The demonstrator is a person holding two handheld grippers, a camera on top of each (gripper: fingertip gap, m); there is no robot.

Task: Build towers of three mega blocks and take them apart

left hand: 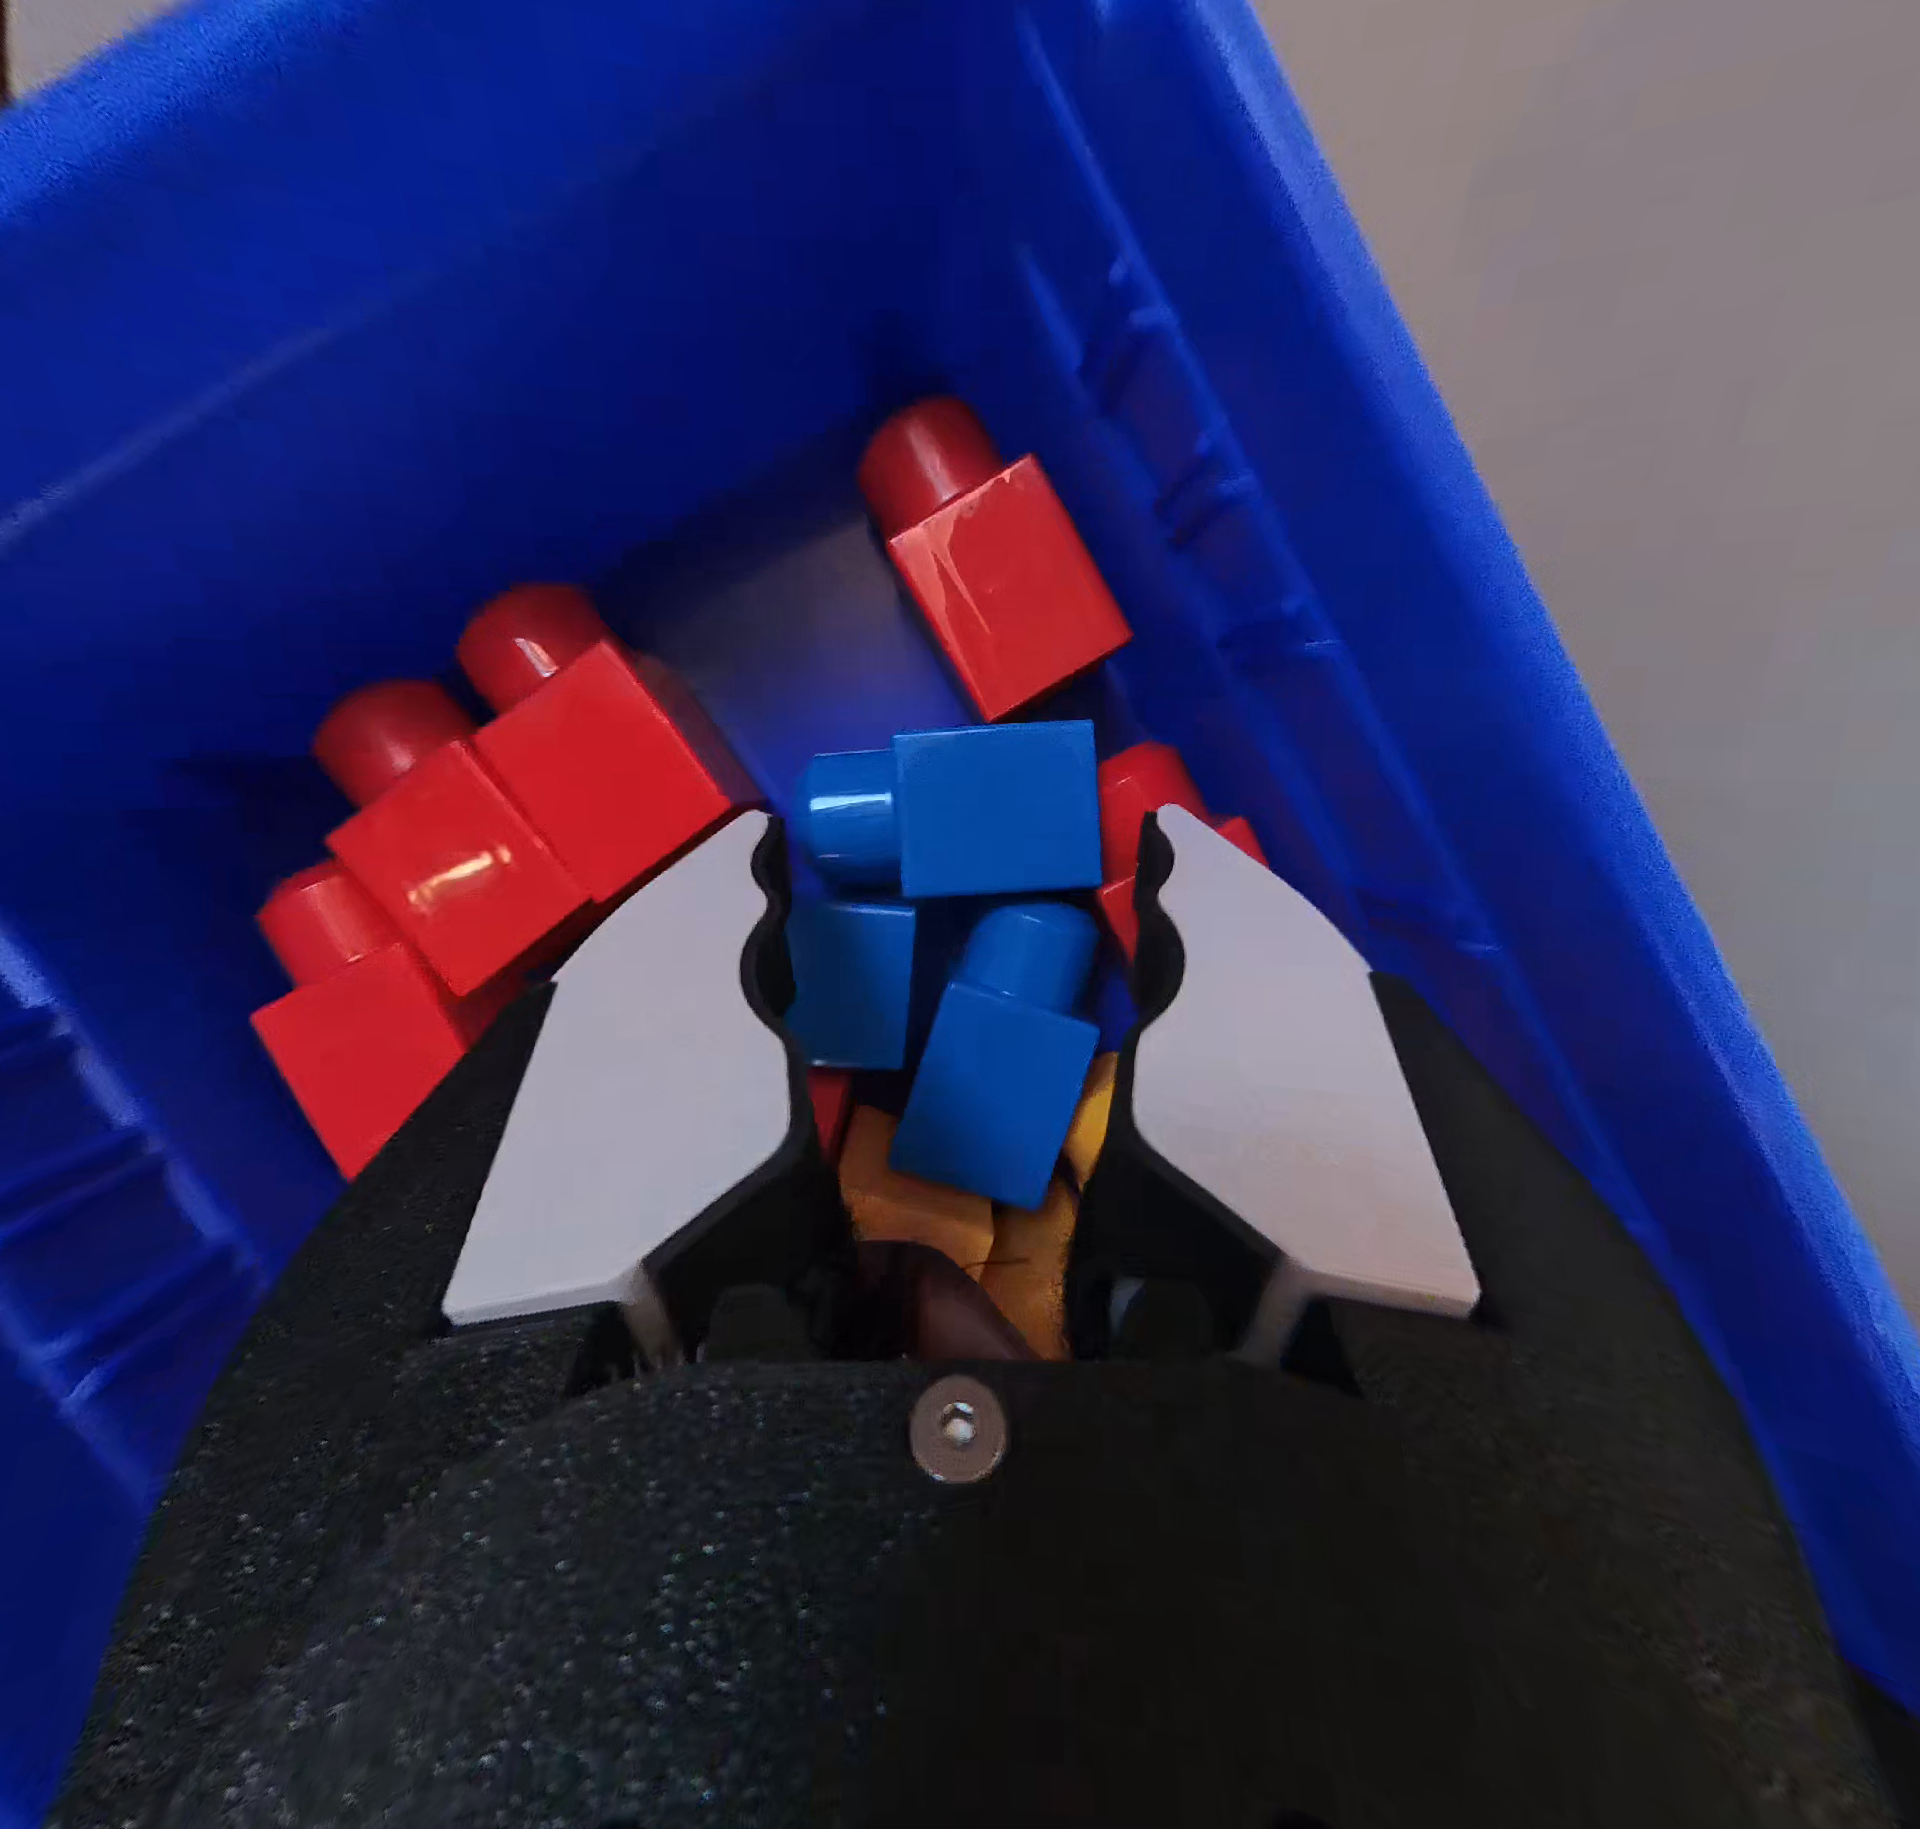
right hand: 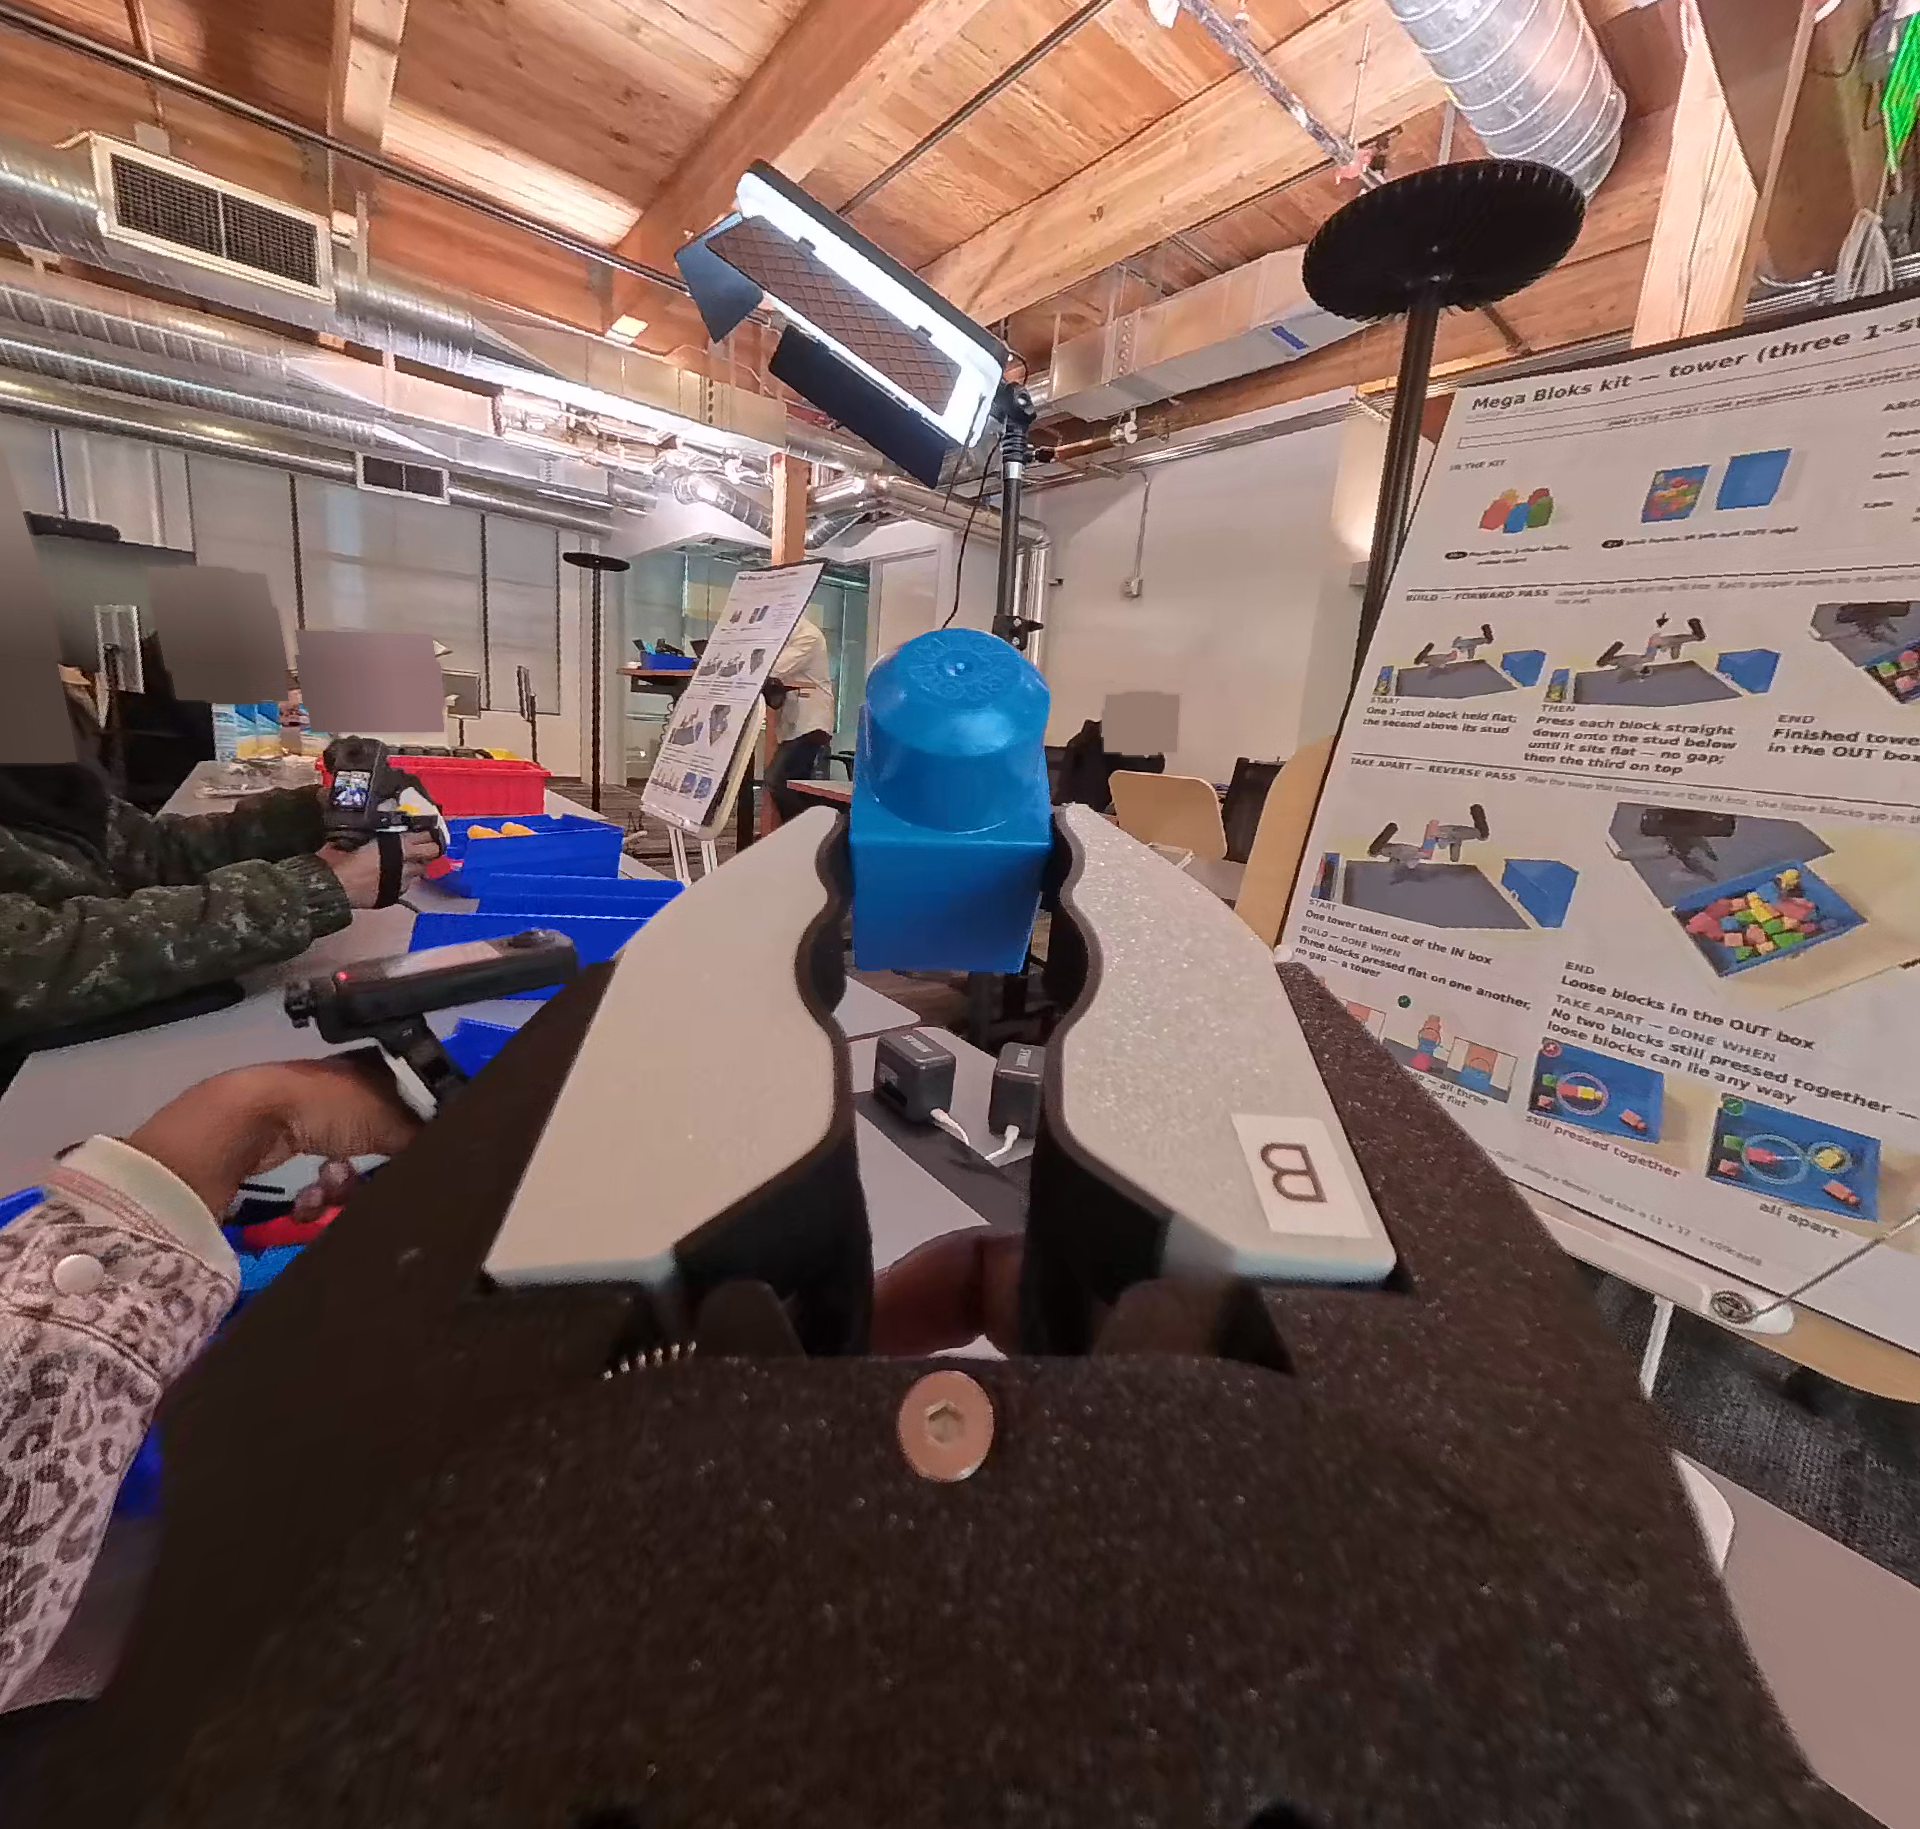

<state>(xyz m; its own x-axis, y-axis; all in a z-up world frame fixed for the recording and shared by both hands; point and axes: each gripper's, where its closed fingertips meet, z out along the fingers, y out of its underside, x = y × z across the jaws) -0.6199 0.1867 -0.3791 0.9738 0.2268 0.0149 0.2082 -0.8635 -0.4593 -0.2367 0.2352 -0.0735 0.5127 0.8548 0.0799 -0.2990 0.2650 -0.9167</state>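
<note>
In the left wrist view my left gripper (left hand: 956,844) is open, reaching down into a blue bin (left hand: 520,325) of loose one-stud blocks. Blue blocks lie between its fingers: one (left hand: 987,808) at the tips, one (left hand: 997,1073) farther in. Red blocks lie to the left (left hand: 520,803) and at the back (left hand: 997,574); yellow blocks (left hand: 935,1208) show below. In the right wrist view my right gripper (right hand: 945,844) is shut on a blue one-stud block (right hand: 945,823), held up in the air with its stud pointing up.
The bin's ribbed right wall (left hand: 1299,532) is close to my left gripper's right finger. In the right wrist view an instruction board (right hand: 1621,792) stands at the right, a hand with the other gripper (right hand: 416,1000) is low left, and another person's arm (right hand: 156,906) works over blue bins (right hand: 540,865). There is about 50 centimeters between the tips of the two grippers.
</note>
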